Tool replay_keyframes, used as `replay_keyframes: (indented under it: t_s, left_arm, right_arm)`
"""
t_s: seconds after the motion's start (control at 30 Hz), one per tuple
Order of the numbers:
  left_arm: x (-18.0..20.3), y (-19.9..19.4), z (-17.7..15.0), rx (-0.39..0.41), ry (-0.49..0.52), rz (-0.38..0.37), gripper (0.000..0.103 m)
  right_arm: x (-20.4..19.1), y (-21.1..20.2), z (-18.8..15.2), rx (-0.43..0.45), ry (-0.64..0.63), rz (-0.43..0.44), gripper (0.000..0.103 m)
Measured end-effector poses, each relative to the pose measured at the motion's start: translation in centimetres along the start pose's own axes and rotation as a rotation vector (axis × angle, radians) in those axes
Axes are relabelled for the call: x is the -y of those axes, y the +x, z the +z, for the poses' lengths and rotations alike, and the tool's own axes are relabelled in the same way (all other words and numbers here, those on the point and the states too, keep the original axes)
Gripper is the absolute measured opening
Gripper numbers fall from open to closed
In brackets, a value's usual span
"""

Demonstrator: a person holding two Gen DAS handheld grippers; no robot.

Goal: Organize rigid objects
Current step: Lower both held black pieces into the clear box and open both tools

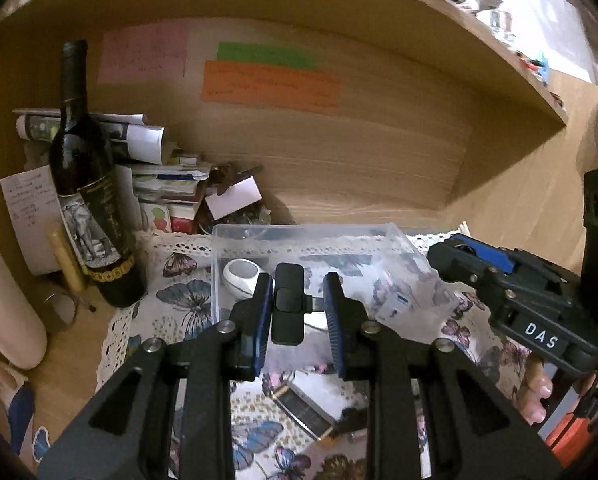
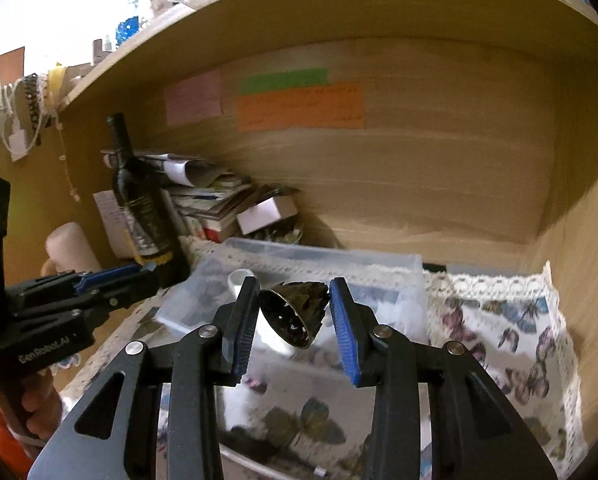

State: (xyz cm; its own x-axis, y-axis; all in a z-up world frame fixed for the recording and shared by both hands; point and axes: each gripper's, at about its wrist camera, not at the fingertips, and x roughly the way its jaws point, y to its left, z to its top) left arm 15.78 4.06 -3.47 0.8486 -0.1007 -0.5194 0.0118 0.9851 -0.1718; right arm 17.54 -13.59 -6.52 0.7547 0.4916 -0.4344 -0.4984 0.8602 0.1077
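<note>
My left gripper (image 1: 297,304) is shut on a small black wireless-mic style device (image 1: 287,303), held above a clear plastic box (image 1: 311,236) on a butterfly-print cloth (image 1: 179,296). A white rounded object (image 1: 241,276) and a small packet (image 1: 397,306) lie in the box. My right gripper (image 2: 293,312) is shut on a dark metal cone-shaped object (image 2: 295,312) over the same box (image 2: 323,256). Each gripper shows in the other's view, the right one (image 1: 499,280) to the right and the left one (image 2: 99,284) to the left.
A dark wine bottle (image 1: 89,184) stands left of the box, with a stack of papers and boxes (image 1: 167,184) behind. Coloured notes (image 1: 271,84) hang on the wooden back wall. A pale cylinder (image 1: 7,300) lies far left. A dark flat item (image 1: 307,412) lies on the cloth near me.
</note>
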Motion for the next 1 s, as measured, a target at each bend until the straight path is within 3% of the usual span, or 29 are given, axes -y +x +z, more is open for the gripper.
replay_keyframes:
  t_s: [0.57,1.0]
  left_arm:
    - [-2.1,8.4,-0.6,-0.159,-0.005,0.064,0.025]
    - [-2.2,10.6,-1.6,-0.221,-0.004,0.052,0.025]
  right_arm:
    - [2.8,8.4,-1.8,-0.220,0.031,-0.052,0.033]
    - [2.7,9.3,-2.1,-0.265,0.026,-0.042,0.033]
